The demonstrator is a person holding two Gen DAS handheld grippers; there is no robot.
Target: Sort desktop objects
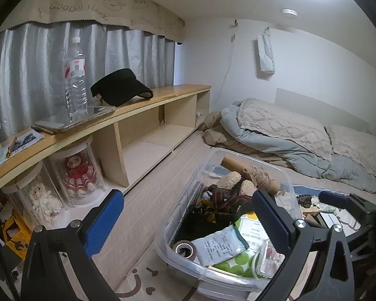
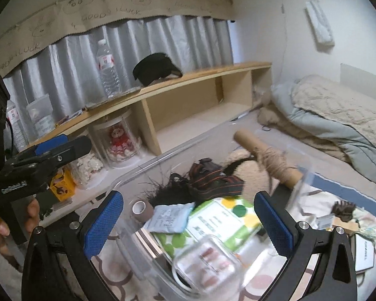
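A clear plastic bin [image 1: 188, 228] of small items sits ahead of both grippers. The left gripper [image 1: 188, 222] and right gripper [image 2: 188, 222] gape wide, gripping nothing.

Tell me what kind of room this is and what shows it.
Most likely a bedroom in a home: a rumpled quilt lies on a low bed, a long wooden shelf runs under grey curtains, and dolls in clear cases stand below the shelf.
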